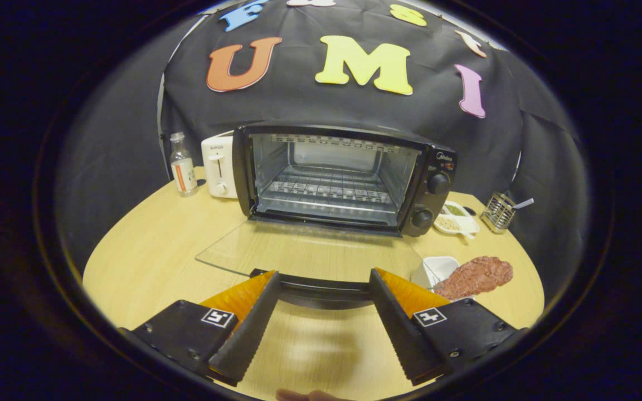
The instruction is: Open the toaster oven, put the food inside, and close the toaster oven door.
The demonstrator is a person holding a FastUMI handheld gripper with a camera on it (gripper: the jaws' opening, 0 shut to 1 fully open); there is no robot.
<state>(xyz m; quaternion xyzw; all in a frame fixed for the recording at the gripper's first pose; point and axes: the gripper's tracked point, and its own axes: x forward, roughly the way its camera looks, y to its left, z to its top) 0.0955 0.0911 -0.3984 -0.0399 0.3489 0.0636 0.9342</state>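
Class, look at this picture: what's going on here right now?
A person is working a handheld gripper at a toaster oven on a round table. The oven's glass door lies fully open and flat, and the rack inside is bare. The gripper's fingers are spread open on either side of the door handle, gripping nothing. The meat waits beside the door.

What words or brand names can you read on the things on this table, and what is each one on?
"Midea": toaster oven, above its knobs.
White toaster: brand mark too blurred.
Bottle: label too small.
Gripper, open astride the door handle: square markers, no words.
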